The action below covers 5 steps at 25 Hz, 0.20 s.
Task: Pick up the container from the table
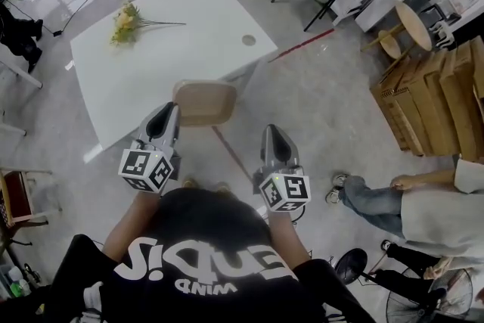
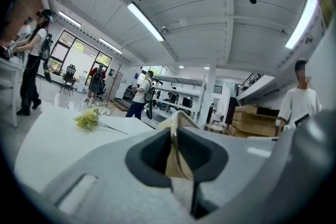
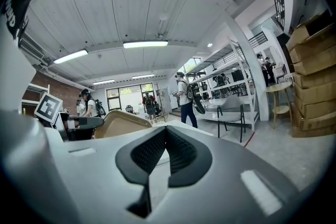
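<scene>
Left gripper (image 1: 168,117) is pinching the rim of a shallow beige plastic container (image 1: 206,102), near edge of the white table (image 1: 151,64). Right gripper (image 1: 272,136) is closed on nothing.

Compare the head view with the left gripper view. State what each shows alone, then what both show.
Head view only: the right tool, apart from the container; the container's whole tan tray shape from above; a small round disc on the table.
Left gripper view only: the left tool shut on the container's thin rim, seen close up; ceiling lights; standing people at the back.
Both: the container, the white table, the yellow flowers, the cardboard boxes.
</scene>
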Motion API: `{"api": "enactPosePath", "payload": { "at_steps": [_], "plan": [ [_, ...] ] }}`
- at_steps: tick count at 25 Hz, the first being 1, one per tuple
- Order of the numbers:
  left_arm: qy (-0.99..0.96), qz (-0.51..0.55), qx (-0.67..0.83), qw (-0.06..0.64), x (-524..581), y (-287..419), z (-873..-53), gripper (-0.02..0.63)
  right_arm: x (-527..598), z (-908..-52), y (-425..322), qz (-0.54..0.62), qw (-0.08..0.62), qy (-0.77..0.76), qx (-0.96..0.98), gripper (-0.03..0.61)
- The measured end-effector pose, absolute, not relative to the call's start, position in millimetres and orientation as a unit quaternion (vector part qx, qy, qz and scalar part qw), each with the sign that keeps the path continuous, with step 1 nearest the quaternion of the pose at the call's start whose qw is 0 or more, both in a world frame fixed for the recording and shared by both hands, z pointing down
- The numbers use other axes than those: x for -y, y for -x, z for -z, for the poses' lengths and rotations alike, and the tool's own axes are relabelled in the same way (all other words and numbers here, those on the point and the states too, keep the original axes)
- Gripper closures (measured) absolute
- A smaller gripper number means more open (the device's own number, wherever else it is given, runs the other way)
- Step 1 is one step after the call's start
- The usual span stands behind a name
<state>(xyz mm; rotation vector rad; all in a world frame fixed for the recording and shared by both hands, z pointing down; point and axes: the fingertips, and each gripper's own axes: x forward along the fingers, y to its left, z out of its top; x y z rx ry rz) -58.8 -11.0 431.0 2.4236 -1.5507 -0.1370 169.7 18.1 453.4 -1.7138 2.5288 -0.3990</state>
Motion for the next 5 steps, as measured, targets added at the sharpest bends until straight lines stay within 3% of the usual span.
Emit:
{"api": "enactPosePath", "payload": {
  "at_steps": [5],
  "plan": [
    [-0.832, 0.048, 0.537, 0.132, 11.6, 59.8, -430.9, 0.571, -15.8, -454.4, -168.9, 0.131, 0.03, 0.554, -0.821, 0.578]
  ]
}}
